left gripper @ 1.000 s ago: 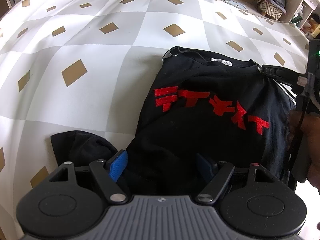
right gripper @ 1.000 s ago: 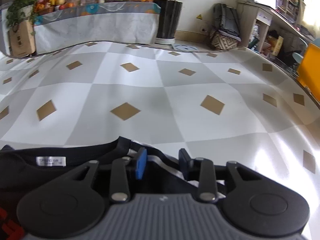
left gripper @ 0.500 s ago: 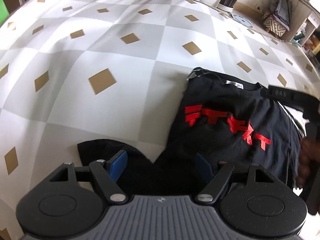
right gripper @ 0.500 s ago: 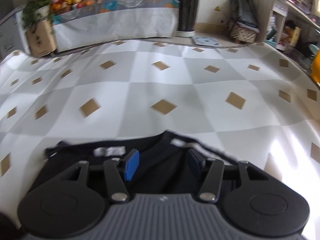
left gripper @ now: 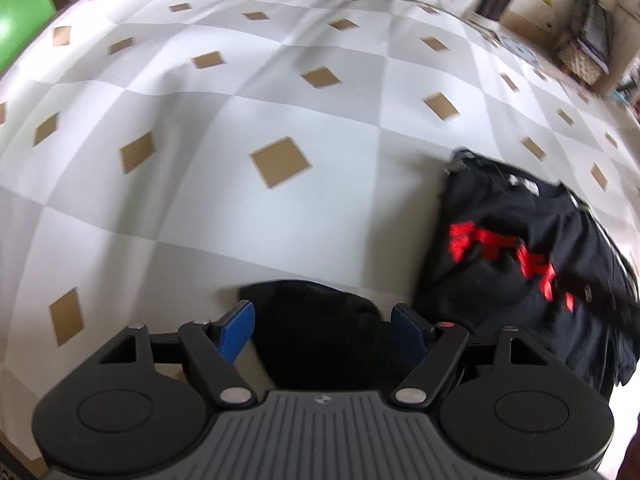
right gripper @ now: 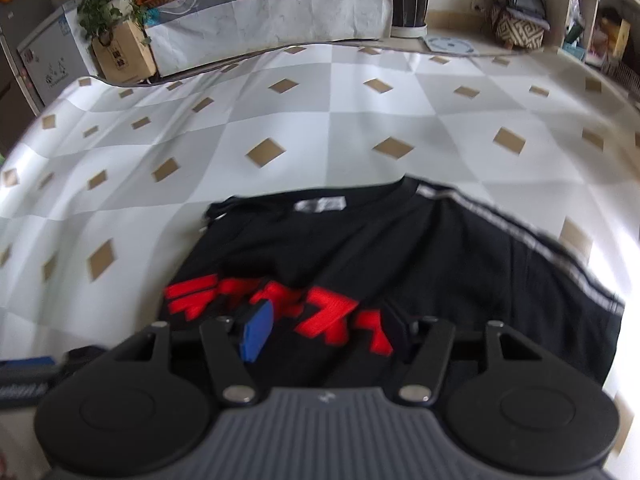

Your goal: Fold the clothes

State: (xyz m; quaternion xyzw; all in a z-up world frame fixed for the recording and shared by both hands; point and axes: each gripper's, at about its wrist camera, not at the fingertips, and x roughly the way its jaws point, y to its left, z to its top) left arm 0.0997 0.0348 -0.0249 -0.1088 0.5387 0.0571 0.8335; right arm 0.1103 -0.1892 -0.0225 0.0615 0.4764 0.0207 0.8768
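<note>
T-shirt (right gripper: 360, 264), black with red lettering, lay partly folded on the checked tablecloth (right gripper: 320, 120), collar and label at the far side and the white-striped sleeve folded in along its right edge. A second earlier the right gripper (right gripper: 326, 330) had been low over that collar corner, its jaws close together around the striped edge; now its jaws were opening, nothing was pinched between them, and the view took in the whole shirt from farther back and higher. That suggested the right-hand fold had been let go and was holding its place.

In the left wrist view the shirt had slid from the centre of the picture to the far right, while a loose black sleeve (left gripper: 316, 320) now sat between the blue pads (left gripper: 236, 330) of the left gripper (left gripper: 324, 330). Those jaws stood spread wide, as they had a second before, and the pads did not press on the cloth. I judged the left side of the shirt to be the next fold, with that sleeve the likely thing to pick up.

From the right tool, the lettering lay just beyond the fingertips; from the left tool, the shirt's body lay near, off to the right.
</note>
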